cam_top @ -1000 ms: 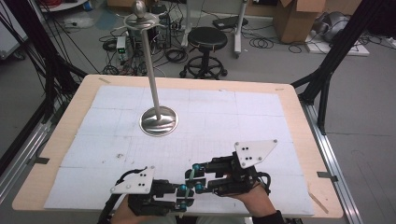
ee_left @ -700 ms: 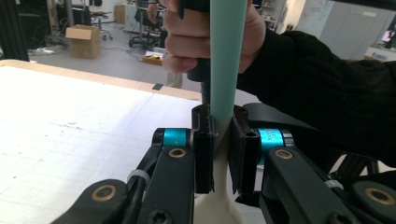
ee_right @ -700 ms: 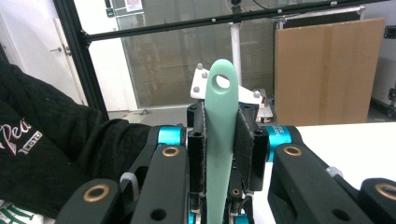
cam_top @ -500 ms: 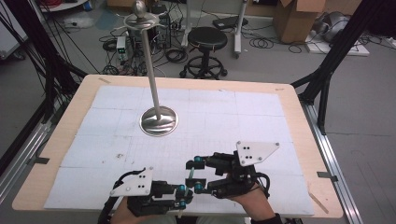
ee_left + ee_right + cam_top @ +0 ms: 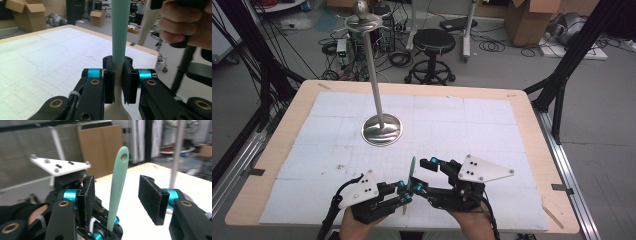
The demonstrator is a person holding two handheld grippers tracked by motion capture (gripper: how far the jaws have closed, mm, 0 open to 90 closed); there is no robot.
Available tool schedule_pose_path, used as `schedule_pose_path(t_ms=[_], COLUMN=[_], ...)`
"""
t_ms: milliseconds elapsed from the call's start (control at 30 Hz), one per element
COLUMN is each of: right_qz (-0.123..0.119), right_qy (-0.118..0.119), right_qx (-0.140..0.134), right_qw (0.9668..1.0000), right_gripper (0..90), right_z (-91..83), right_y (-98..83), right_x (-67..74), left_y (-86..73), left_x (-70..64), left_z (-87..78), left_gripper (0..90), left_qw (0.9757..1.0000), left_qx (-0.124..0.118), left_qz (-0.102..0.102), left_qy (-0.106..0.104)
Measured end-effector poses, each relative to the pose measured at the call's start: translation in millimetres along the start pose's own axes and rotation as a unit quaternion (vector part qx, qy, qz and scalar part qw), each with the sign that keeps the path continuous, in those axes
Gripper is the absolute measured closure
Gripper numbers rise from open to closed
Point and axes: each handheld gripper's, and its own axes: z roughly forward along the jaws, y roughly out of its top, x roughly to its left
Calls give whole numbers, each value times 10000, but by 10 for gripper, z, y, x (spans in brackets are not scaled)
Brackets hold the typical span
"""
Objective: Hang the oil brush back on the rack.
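Observation:
A mint-green utensil handle (image 5: 412, 170) with a hole at its top stands upright near the table's front edge. My left gripper (image 5: 404, 192) is shut on its lower part; in the left gripper view the pads (image 5: 109, 82) pinch the stem (image 5: 120, 30) just above a white end. My right gripper (image 5: 424, 175) faces it from the right. Its jaws have just been opening, and in the right gripper view the handle (image 5: 117, 185) rises between the two pads (image 5: 150, 197) with a gap on each side, so my right gripper (image 5: 117, 180) is open.
A tall metal pole on a round shiny base (image 5: 382, 130) stands left of the table's middle. White gridded sheets (image 5: 462, 125) cover the wooden table (image 5: 532, 130). Beyond the far edge are a black stool (image 5: 433, 42), cables and cardboard boxes.
The right gripper's jaws have spread apart from the green handle, which stays upright in the left gripper. Both hands have kept their place.

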Motion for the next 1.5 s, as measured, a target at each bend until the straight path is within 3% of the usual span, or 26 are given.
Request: schedule_pose_path(t_ms=[200,500,867,1067,1400,1500], right_qz=[40,309,328,375,308,211], right_qy=[-369,-563,-573,-562,-451,-280], right_qx=[47,159,216,219,261,227], right_qw=[9993,9978,9976,9975,9982,9991], right_gripper=[512,609,756,777,802,824], right_z=[28,65,73,69,46,24], right_y=[11,1,-4,-2,38,64], right_x=[26,-3,18,18,57,65], left_y=[-1,-16,-24,-26,-17,-1], left_x=[-42,-78,-101,-110,-120,-95], left_z=[58,127,142,143,119,85], left_gripper=[813,813,813,812,806,785], left_qw=[9996,9990,9985,9982,9990,9998], left_qx=[23,102,77,74,-39,-172], left_qz=[33,84,137,173,170,107], left_qy=[276,425,532,569,421,83])
